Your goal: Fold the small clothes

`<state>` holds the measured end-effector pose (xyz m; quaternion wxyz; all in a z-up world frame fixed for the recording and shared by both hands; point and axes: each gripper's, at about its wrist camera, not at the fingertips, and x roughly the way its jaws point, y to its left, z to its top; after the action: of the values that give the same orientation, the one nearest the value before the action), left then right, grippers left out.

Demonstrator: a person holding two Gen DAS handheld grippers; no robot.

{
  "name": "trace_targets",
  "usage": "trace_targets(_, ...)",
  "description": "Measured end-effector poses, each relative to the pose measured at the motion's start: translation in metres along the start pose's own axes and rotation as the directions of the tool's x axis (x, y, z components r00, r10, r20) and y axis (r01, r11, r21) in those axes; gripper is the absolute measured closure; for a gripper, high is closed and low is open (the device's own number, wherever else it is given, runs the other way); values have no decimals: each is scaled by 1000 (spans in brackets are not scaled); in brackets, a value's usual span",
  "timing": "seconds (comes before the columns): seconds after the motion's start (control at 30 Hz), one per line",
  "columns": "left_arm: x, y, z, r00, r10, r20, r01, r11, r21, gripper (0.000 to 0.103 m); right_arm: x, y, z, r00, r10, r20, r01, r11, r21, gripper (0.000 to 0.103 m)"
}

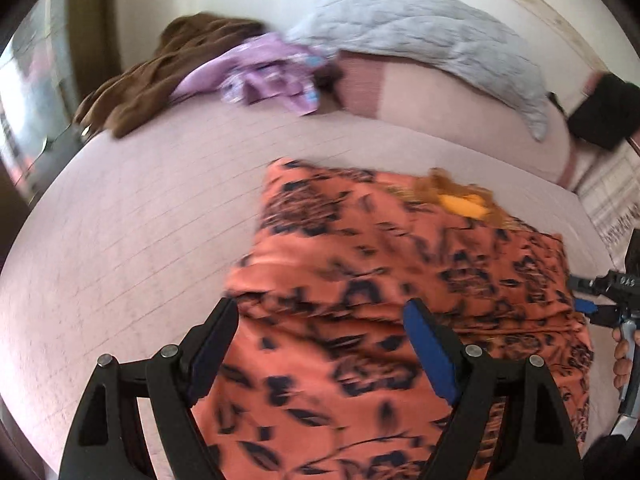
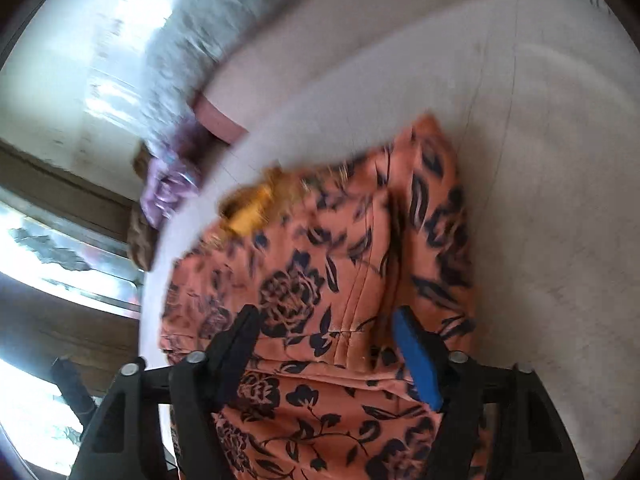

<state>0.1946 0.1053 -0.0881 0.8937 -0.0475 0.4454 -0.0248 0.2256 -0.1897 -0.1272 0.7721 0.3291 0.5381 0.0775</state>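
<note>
An orange garment with a dark floral print (image 1: 392,304) lies spread on the pale pink bed (image 1: 152,216), with a yellow-orange patch (image 1: 460,202) at its far edge. My left gripper (image 1: 322,312) is open just above the garment's near part, jaws wide, nothing between them. The right gripper shows at the right edge of the left wrist view (image 1: 600,296), beside the garment's right side. In the right wrist view my right gripper (image 2: 326,324) is open over the same garment (image 2: 320,280), its fingers apart above a seam. Both views are blurred.
At the far side of the bed lie a purple patterned garment (image 1: 264,76), a brown cloth (image 1: 152,80) and a grey quilted blanket (image 1: 420,36). A black object (image 1: 600,116) sits at the far right. The bed's edge and a window (image 2: 60,260) show in the right wrist view.
</note>
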Motion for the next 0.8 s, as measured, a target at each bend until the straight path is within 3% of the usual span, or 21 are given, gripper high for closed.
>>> trace_targets(0.1,15,15,-5,1000,13,-18,-13,1000,-10,18,25,5,0,994,-81,-77,81,997,-3,68)
trace_targets(0.17,18,20,-5,1000,23,-20,-23,1000,1,18,34,16,-1,981,-167,-96,160,984,-76,84)
trace_targets(0.2,17,22,-4,1000,27,-15,-27,1000,7,18,32,23,-1,977,-196,-88,185,976,-115,86)
trace_targets(0.37,7,29,13,999,2,41,-1,1000,-26,18,-16,63,-2,952,-295,81,305,900,-310,84)
trace_targets(0.5,28,13,26,1000,9,27,-10,1000,10,18,19,33,-12,939,-344,-12,324,897,-300,81)
trace_targets(0.57,59,2,24,994,90,-60,-85,992,88,18,22,23,-18,944,-329,-3,314,904,-291,80)
trace_targets(0.63,98,2,14,969,156,-190,-134,984,120,16,7,19,-17,952,-304,42,305,918,-253,80)
trace_targets(0.73,94,6,14,978,140,-156,-128,988,85,15,-28,27,-8,947,-278,158,308,928,-209,79)
trace_targets(0.8,87,3,17,977,163,-137,-149,983,106,16,-44,38,1,958,-201,205,243,948,-206,79)
